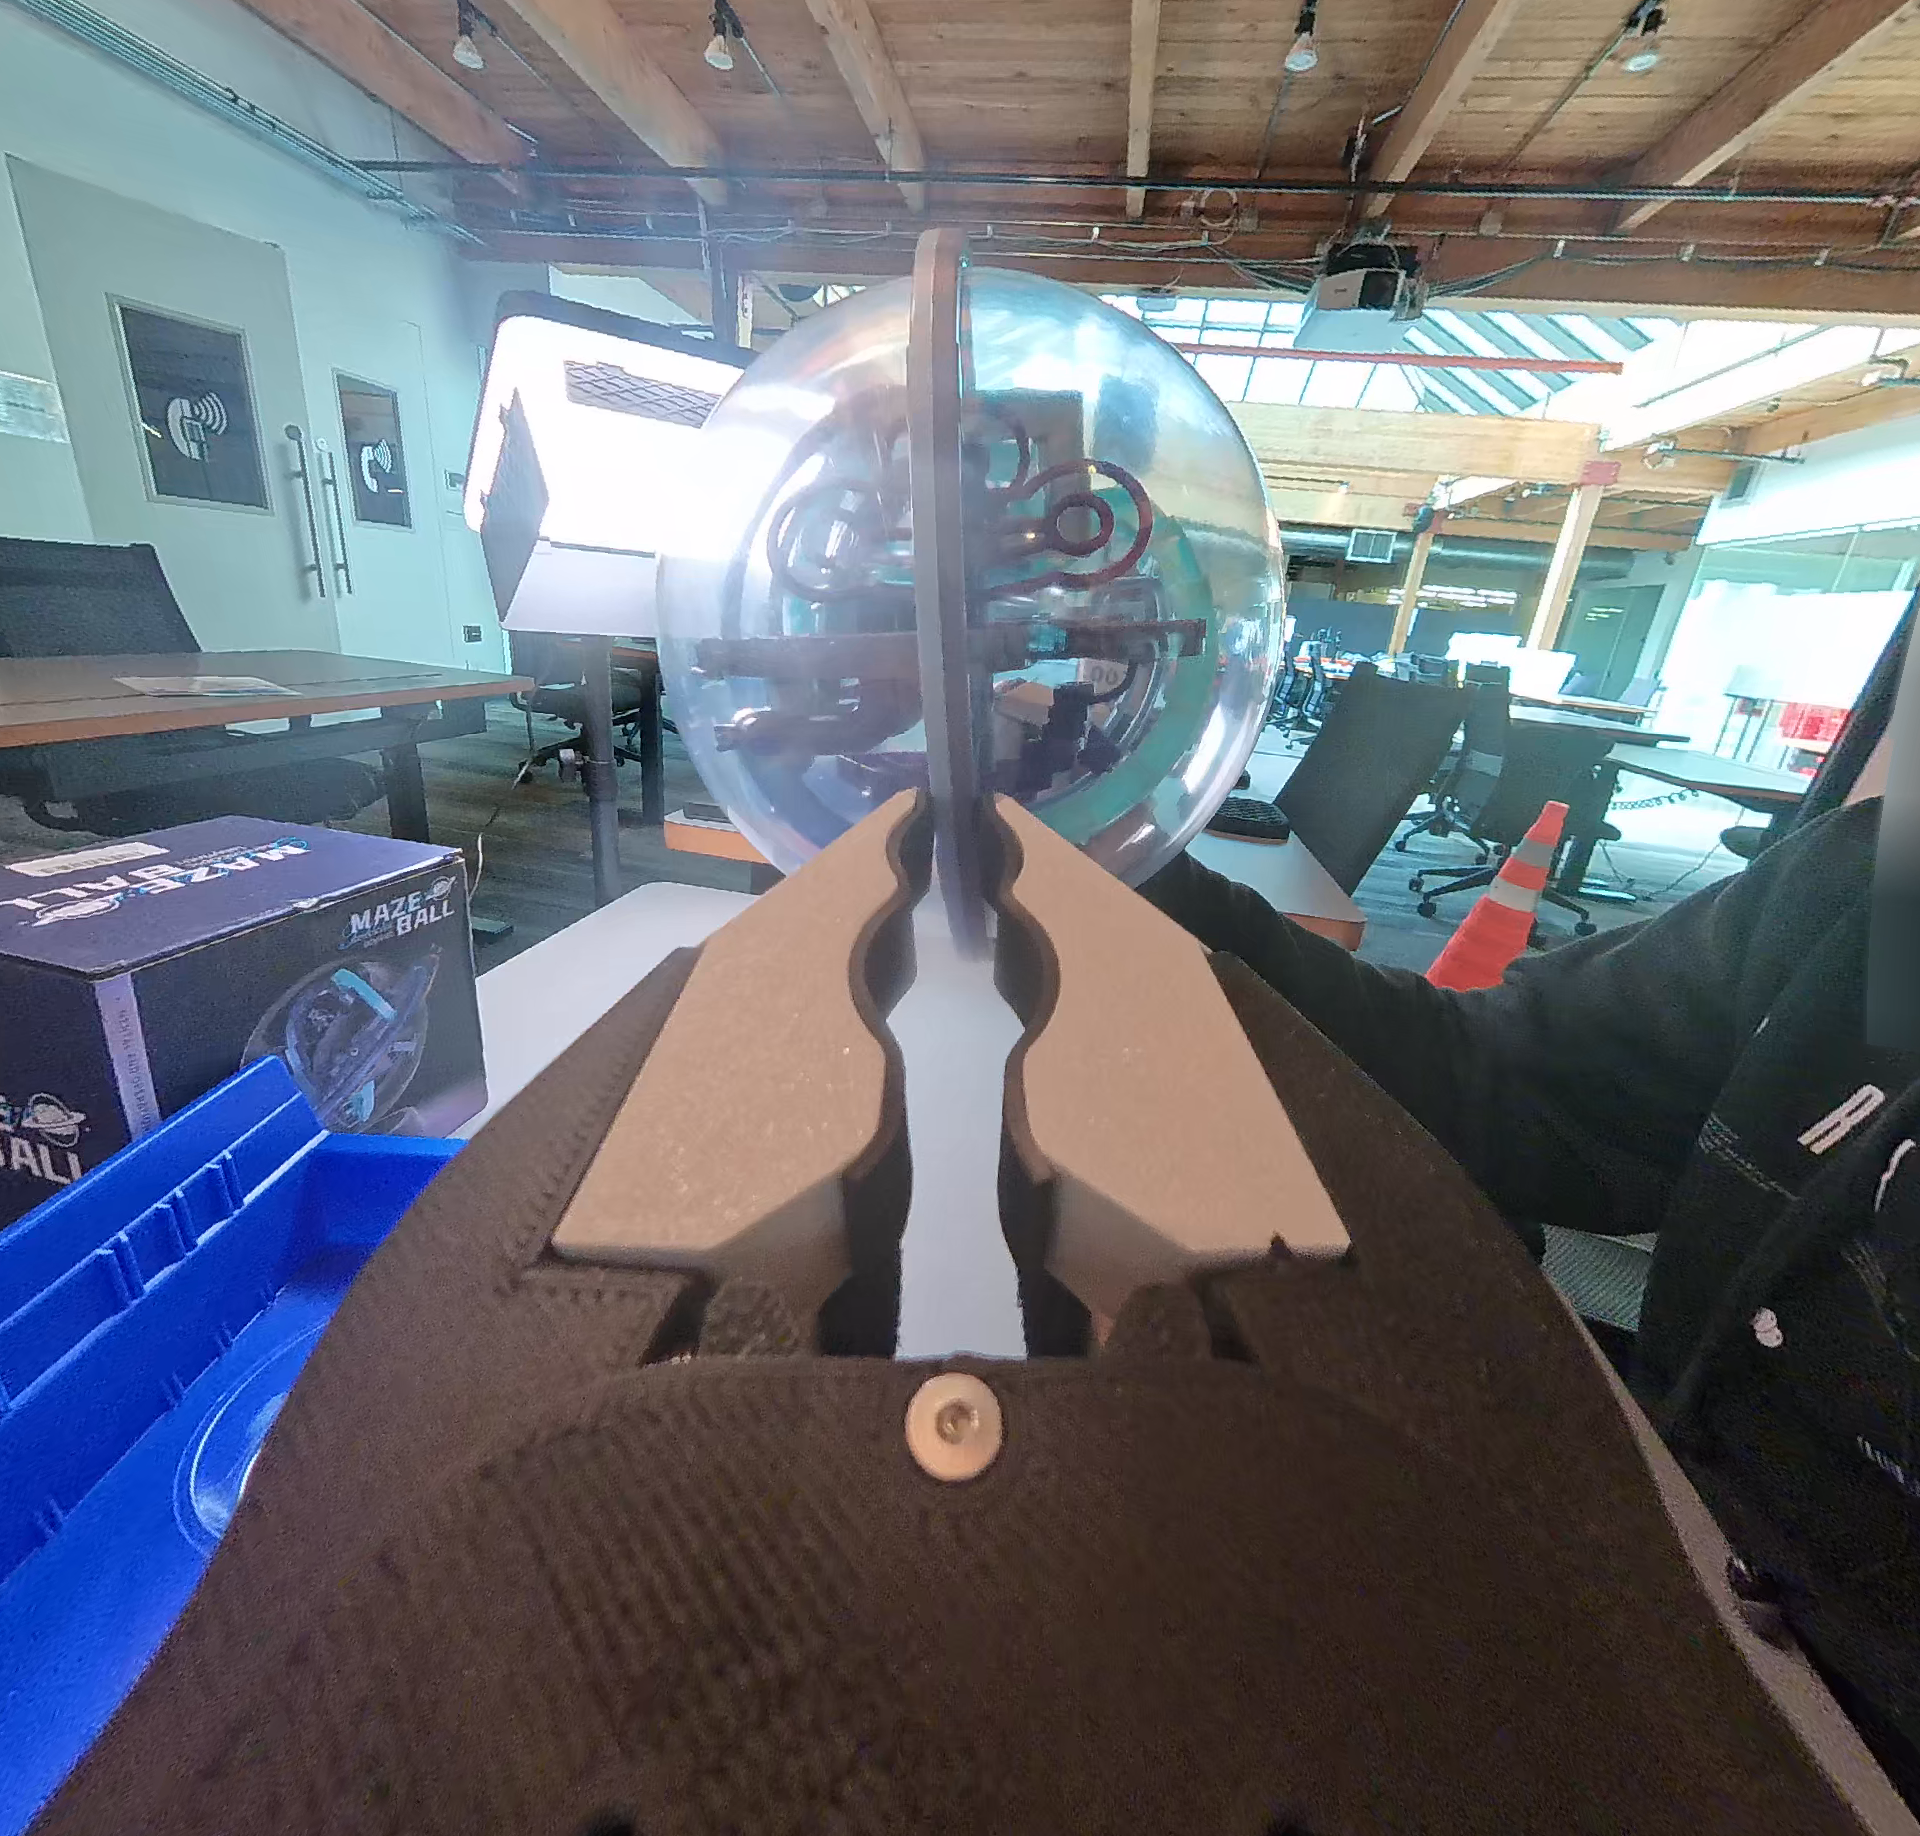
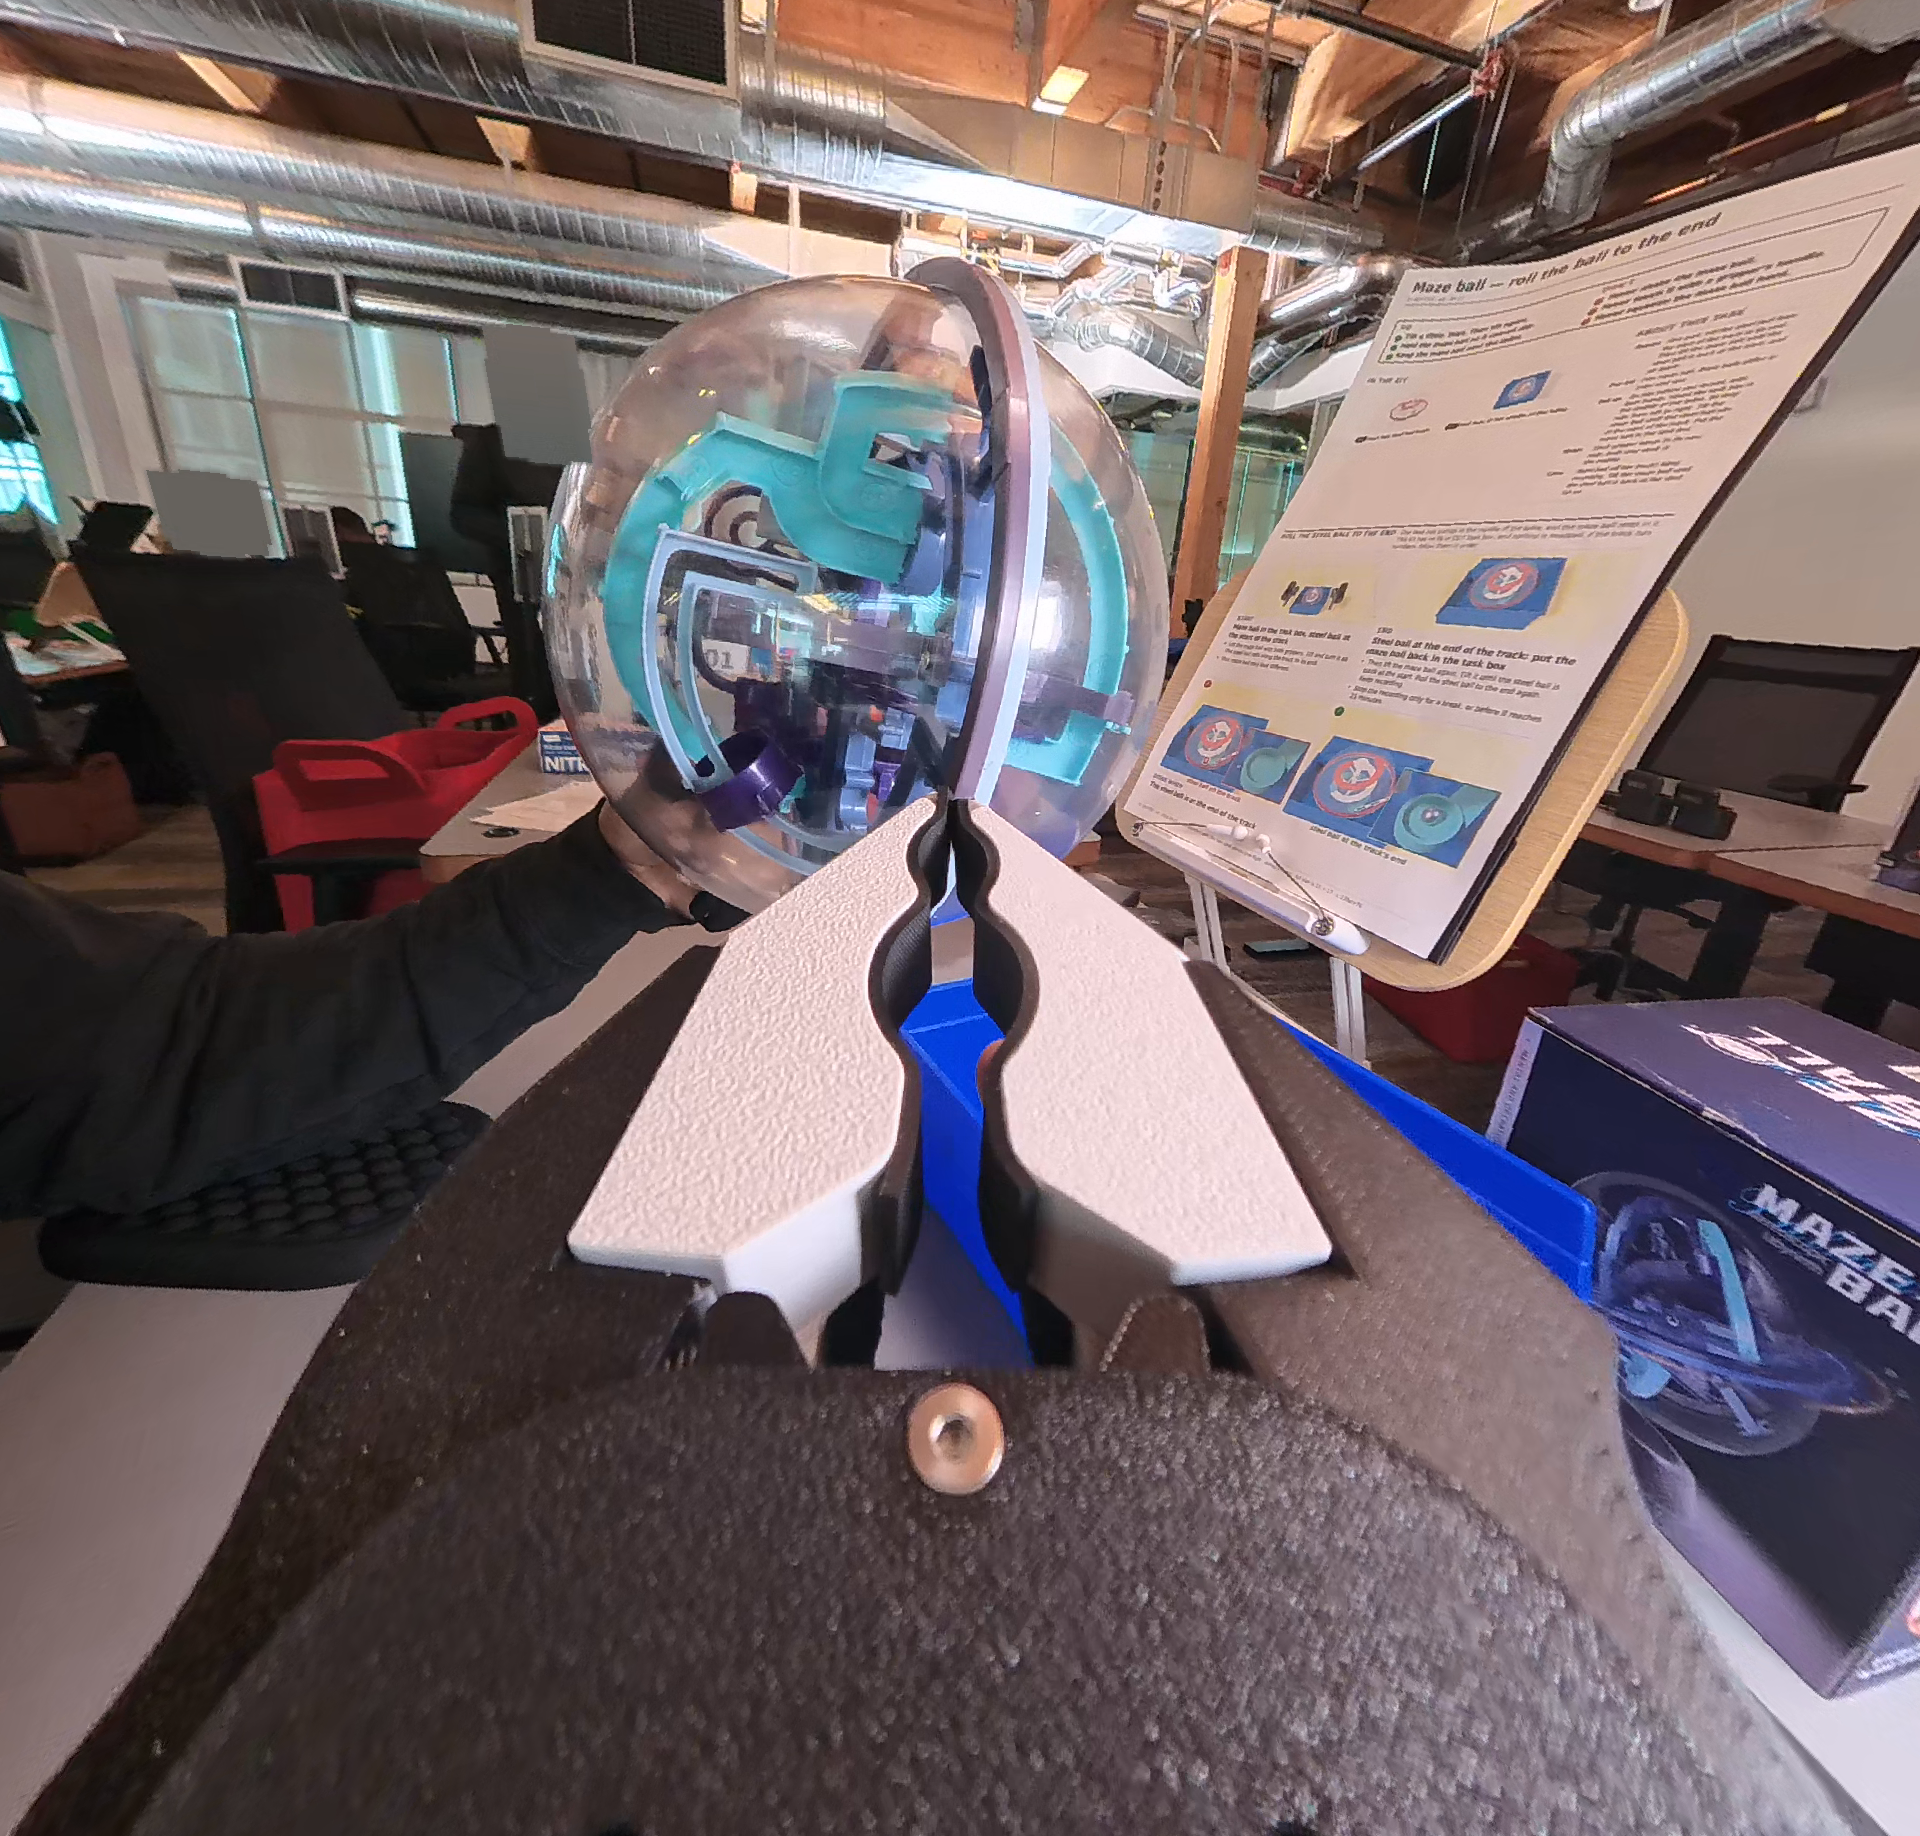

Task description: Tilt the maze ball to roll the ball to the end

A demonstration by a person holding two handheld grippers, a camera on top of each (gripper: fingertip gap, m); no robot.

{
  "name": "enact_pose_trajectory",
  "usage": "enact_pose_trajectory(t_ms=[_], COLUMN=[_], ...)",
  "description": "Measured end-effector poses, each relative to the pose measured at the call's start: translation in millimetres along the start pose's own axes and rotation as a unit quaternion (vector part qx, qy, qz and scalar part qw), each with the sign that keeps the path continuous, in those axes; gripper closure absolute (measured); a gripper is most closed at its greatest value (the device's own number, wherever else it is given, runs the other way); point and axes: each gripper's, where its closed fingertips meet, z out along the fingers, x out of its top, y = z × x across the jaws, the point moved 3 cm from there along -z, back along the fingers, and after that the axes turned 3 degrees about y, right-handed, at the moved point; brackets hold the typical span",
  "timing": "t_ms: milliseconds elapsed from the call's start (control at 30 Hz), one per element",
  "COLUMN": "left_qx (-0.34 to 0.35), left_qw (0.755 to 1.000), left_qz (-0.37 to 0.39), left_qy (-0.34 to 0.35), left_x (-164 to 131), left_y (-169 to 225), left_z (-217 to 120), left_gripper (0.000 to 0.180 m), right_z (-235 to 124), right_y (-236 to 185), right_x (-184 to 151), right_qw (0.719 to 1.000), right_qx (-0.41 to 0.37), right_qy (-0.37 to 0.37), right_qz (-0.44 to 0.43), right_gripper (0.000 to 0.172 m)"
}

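We are mid-tilt: the maze ball [image 1: 966, 581] is held up off the table, the left gripper [image 1: 954, 841] and right gripper [image 2: 951, 810] both clamped on its grey rim [image 2: 1003, 539], so next we judge a slow, coordinated roll of both wrists.

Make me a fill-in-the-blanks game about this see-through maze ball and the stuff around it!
1. The left tongs pinch the maze ball's flat ____.
2. The traffic cone is orange and ____.
3. The bin beside the maze ball's box is ____.

Missing words: ring; grey; blue
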Motion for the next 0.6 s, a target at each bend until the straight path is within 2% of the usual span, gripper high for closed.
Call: enact_pose_trajectory(t_ms=[233, 600], left_qx=[0.002, 0.012], left_qw=[1.000, 0.999], left_qz=[-0.008, -0.035], left_qy=[-0.005, -0.039], left_x=[1.8, -26.5], left_y=[3.6, 13.7], left_z=[-0.4, -7.3], left_gripper=[0.174, 0.174], right_z=[0.9, -11.8], right_y=[-0.8, -12.2], right_x=[0.7, -17.8], right_qw=[1.000, 0.999], right_qx=[-0.003, -0.014], right_qy=[-0.003, -0.024], right_qz=[0.011, 0.040], right_gripper=[0.172, 0.172])
